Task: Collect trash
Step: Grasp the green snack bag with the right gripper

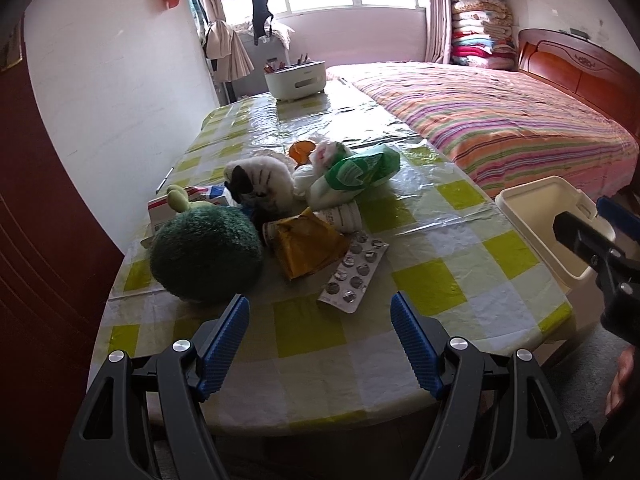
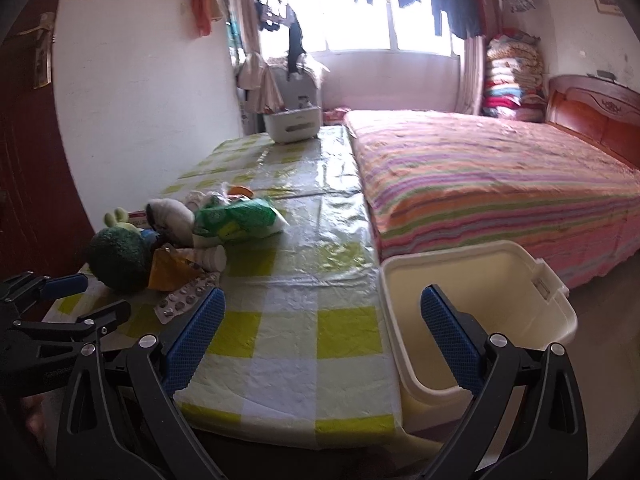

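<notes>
Both tongs stand wide with nothing between them: the left gripper (image 1: 320,344) fills the lower middle of its view above the near table edge, likely lined up on the pile. At middle left sits the green plush ball (image 1: 206,254), then the yellow packet (image 1: 308,246), the used blister pack (image 1: 354,276) and the green wrapper (image 1: 360,170) on the checked table (image 1: 448,280). Far right, beside the table, the cream bin (image 1: 548,216) waits open-mouthed for drops; the right gripper (image 2: 322,344) hangs across its rim.
</notes>
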The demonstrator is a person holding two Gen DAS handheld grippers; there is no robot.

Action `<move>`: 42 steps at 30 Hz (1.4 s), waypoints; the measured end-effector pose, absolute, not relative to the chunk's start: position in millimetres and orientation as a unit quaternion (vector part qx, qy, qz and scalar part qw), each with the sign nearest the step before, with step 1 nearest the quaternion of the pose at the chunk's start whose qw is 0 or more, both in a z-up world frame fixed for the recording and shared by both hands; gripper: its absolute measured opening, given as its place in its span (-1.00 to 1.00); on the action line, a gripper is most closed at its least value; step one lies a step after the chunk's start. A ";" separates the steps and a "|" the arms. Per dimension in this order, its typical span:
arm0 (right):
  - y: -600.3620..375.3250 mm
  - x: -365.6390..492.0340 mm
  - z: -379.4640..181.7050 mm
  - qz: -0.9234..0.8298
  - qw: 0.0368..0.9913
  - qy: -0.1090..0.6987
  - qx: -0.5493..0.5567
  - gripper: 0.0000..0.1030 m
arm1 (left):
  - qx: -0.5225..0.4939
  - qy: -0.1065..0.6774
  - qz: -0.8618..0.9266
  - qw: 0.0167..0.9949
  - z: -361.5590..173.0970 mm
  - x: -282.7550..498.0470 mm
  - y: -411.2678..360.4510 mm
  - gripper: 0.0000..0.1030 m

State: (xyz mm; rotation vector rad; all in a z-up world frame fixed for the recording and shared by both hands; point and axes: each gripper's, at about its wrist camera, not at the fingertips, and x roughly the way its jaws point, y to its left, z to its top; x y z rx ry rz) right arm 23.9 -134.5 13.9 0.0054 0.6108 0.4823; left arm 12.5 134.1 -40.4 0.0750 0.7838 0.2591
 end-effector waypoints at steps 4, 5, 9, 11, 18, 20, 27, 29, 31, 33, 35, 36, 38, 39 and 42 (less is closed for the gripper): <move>-122.7 26.9 16.8 0.258 0.925 0.280 -0.016 0.89 | 0.031 0.370 0.136 0.918 -40.4 5.9 142.3 0.38; -119.0 29.3 16.6 0.270 0.921 0.281 -0.017 0.89 | 0.030 0.369 0.140 0.918 -40.8 4.6 144.5 0.38; -109.1 43.0 15.1 0.328 0.896 0.297 0.019 0.89 | 0.017 0.362 0.149 0.920 -42.6 -2.9 154.6 0.38; -104.6 55.3 13.7 0.348 0.885 0.307 0.048 0.89 | 0.010 0.357 0.157 0.921 -44.2 -7.8 159.8 0.38; -77.6 97.2 5.5 0.371 0.870 0.319 0.062 0.89 | -0.001 0.356 0.182 0.917 -49.6 -17.0 172.8 0.38; -65.7 104.8 3.1 0.375 0.874 0.308 0.028 0.89 | 0.000 0.359 0.187 0.914 -50.2 -18.9 174.7 0.38; -51.6 141.0 -23.6 0.411 0.806 0.406 0.128 0.89 | 0.000 0.363 0.193 0.911 -52.4 -22.9 176.2 0.38; -49.1 148.3 -30.6 0.402 0.791 0.432 0.163 0.88 | -0.001 0.365 0.192 0.911 -53.0 -23.0 176.3 0.38; -45.3 152.1 -35.2 0.399 0.771 0.454 0.199 0.86 | 0.001 0.366 0.191 0.911 -53.8 -23.4 175.6 0.38; -39.0 152.1 -36.0 0.401 0.761 0.462 0.216 0.86 | 0.004 0.368 0.190 0.910 -54.6 -23.4 174.7 0.38; -30.4 152.1 -34.9 0.398 0.761 0.463 0.221 0.85 | 0.006 0.370 0.189 0.910 -55.3 -24.2 174.5 0.38; -27.0 152.0 -33.9 0.397 0.761 0.462 0.223 0.85 | 0.007 0.370 0.190 0.910 -55.4 -25.0 174.4 0.38; -20.1 155.4 -34.2 0.394 0.757 0.465 0.234 0.74 | 0.008 0.370 0.190 0.909 -55.5 -26.5 174.0 0.38; -17.1 158.8 -35.4 0.392 0.752 0.470 0.244 0.68 | 0.010 0.371 0.191 0.909 -55.7 -27.5 174.3 0.38; -11.4 169.2 -43.4 0.379 0.737 0.489 0.273 0.60 | 0.011 0.373 0.194 0.907 -55.9 -29.6 175.4 0.38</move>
